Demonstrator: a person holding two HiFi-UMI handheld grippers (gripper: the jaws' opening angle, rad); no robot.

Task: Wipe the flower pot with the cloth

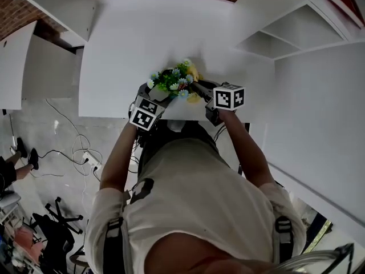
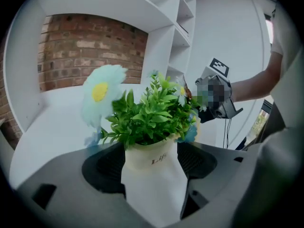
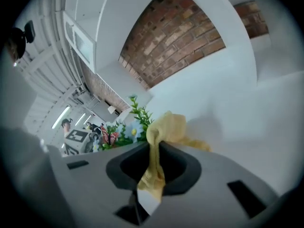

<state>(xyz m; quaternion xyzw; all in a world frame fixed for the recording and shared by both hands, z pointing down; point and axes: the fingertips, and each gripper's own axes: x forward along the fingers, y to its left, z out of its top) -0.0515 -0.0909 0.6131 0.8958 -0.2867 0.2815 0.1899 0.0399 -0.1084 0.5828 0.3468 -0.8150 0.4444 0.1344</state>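
Note:
A small white flower pot (image 2: 153,177) holding green leaves and pale blue flowers (image 1: 173,83) stands near the front edge of the white table (image 1: 142,39). My left gripper (image 2: 151,152) is open, its jaws standing on either side of the pot with dark gaps beside the pot's rim. In the head view the left gripper (image 1: 159,95) sits at the plant's left. My right gripper (image 3: 151,161) is shut on a bunched yellow cloth (image 3: 165,126), which it holds off the table to the right of the flowers (image 3: 124,130). The cloth (image 1: 194,98) shows beside the plant.
White shelf units (image 1: 296,27) flank the table at the right and the left (image 1: 57,4), with a brick wall (image 2: 85,51) behind. Cables and a power strip (image 1: 90,160) lie on the floor at the left, near an office chair (image 1: 54,227).

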